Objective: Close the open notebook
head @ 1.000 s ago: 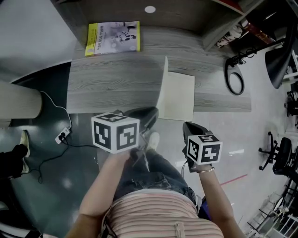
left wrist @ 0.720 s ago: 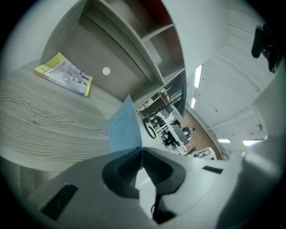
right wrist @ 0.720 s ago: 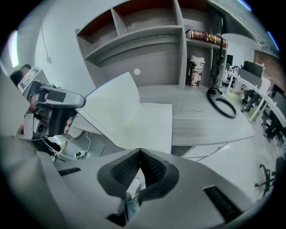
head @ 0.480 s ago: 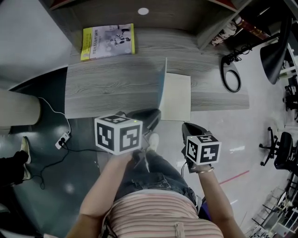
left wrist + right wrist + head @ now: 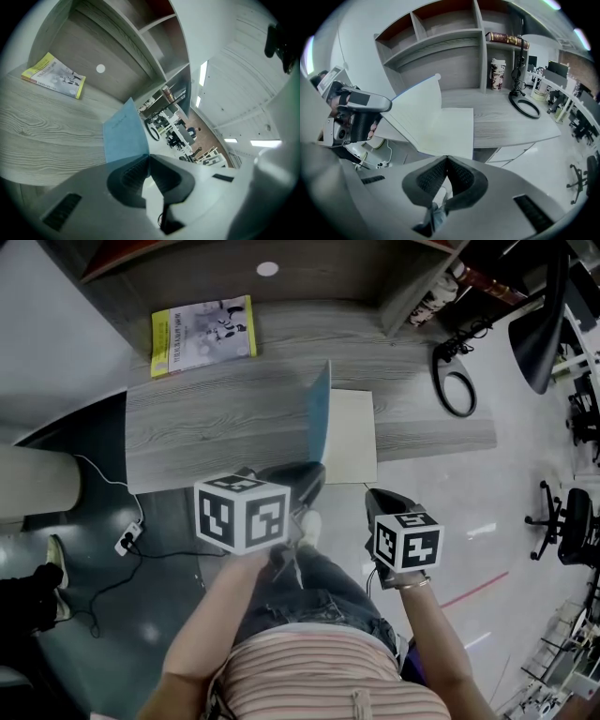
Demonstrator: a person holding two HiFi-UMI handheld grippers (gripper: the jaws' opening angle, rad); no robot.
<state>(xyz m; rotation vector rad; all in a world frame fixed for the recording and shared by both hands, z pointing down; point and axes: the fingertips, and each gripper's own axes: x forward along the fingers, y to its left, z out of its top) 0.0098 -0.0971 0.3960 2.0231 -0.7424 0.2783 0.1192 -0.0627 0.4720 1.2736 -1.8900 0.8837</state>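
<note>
In the head view a grey wood-grain desk (image 5: 216, 418) stands over a glossy grey floor, with a yellow booklet (image 5: 203, 334) far left and a black cable loop (image 5: 456, 393) at the right. The notebook (image 5: 349, 437) lies at the near edge, its white page flat and its blue cover (image 5: 319, 413) standing upright. In the left gripper view, with shelves (image 5: 159, 42) behind, the left gripper (image 5: 147, 157) has its jaws pinched on that cover's lower corner. In the right gripper view the right gripper (image 5: 446, 159) has its jaws together and empty, just short of the open pages.

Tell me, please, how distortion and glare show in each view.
Head view: the grey wooden desk bows, and the glossy floor carries glare streaks. Left gripper view: heavy fisheye, black corners, blown-out ceiling lights. Right gripper view: the grey shelves curve; evenly lit.
</note>
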